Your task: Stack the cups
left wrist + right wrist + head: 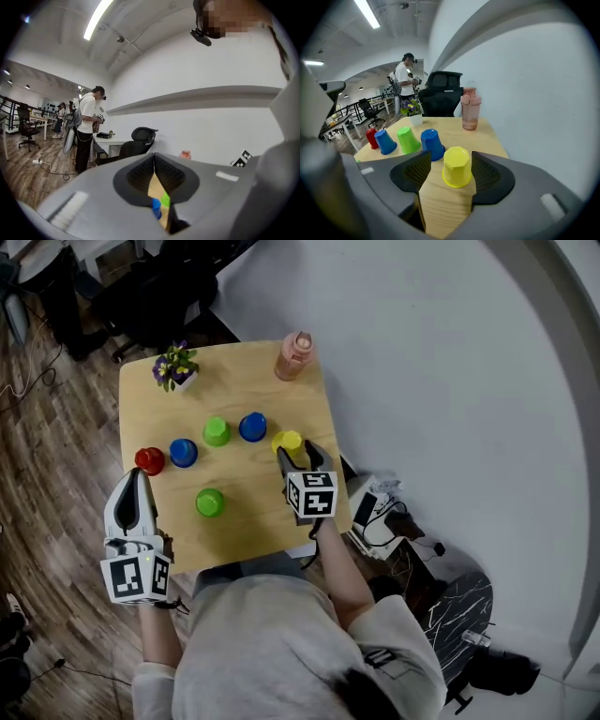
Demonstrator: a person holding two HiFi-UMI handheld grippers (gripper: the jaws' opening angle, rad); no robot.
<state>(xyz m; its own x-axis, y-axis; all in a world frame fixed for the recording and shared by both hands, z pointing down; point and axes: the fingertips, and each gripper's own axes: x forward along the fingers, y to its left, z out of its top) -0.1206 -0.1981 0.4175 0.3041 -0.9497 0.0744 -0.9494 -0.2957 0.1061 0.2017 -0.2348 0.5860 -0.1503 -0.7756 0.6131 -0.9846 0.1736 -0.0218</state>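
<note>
– Cup handling: what's the call on the yellow cup (456, 166)?
– Looks like thin plastic, so light, a bit slick, and it'll prob flex if you squeeze hard. It's upside down on the table (253, 381), near the right edge, just beside a blue cup (431, 143). Take it across the faceted sides, approx mid-height, w/ a gentle pinch.
– And the right gripper (298, 456)?
– Yours is tipped down over it, jaws spread w/ the cup between them. Pads sit either side, not pressing afaict.
– Left gripper (134, 479)?
– You're holding it about level at the table's left edge, near the red cup (149, 460), jaws pressed together on nothing. No cup's stacked yet, so I'd say you've the whole job to go
</note>
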